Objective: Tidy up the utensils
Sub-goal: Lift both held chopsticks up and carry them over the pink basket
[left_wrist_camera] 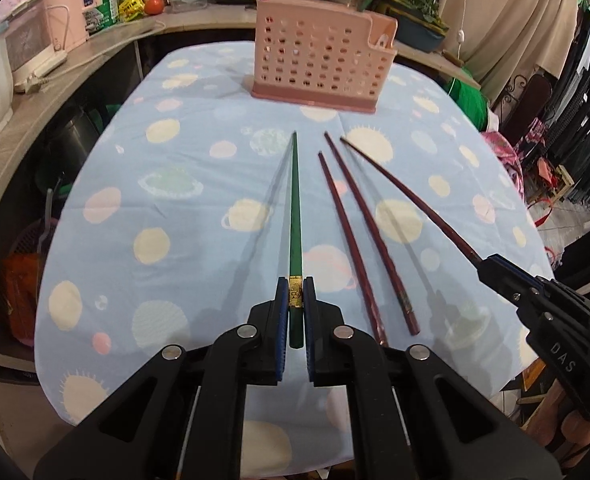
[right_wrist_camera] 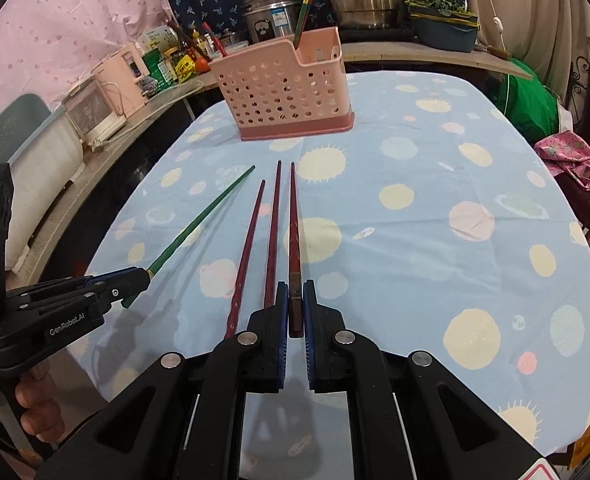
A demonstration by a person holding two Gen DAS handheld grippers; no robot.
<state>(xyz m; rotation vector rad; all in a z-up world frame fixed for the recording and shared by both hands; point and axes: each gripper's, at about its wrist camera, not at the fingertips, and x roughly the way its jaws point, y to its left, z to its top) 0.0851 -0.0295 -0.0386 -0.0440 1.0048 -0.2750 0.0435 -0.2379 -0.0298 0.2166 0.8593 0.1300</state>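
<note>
Left gripper (left_wrist_camera: 295, 300) jaws clamp green chopstick (left_wrist_camera: 295, 208), right gripper (right_wrist_camera: 295, 300) dark-red chopstick (right_wrist_camera: 293, 216); probably lifted—keep level, tips-first into pink perforated plastic holder (right_wrist_camera: 283, 88).

holder (right_wrist_camera: 283, 88) inside: I can't see it, wall blocks
upright chopsticks (right_wrist_camera: 303, 12) lower ends: hidden in holder
counter labels (left_wrist_camera: 129, 4): too small for me

The left gripper (left_wrist_camera: 295, 300) points forward, its black jaws clamped on a slim green chopstick (left_wrist_camera: 295, 216). Right of it, the right gripper (right_wrist_camera: 295, 300) pinches a dark red chopstick (right_wrist_camera: 293, 232).
</note>
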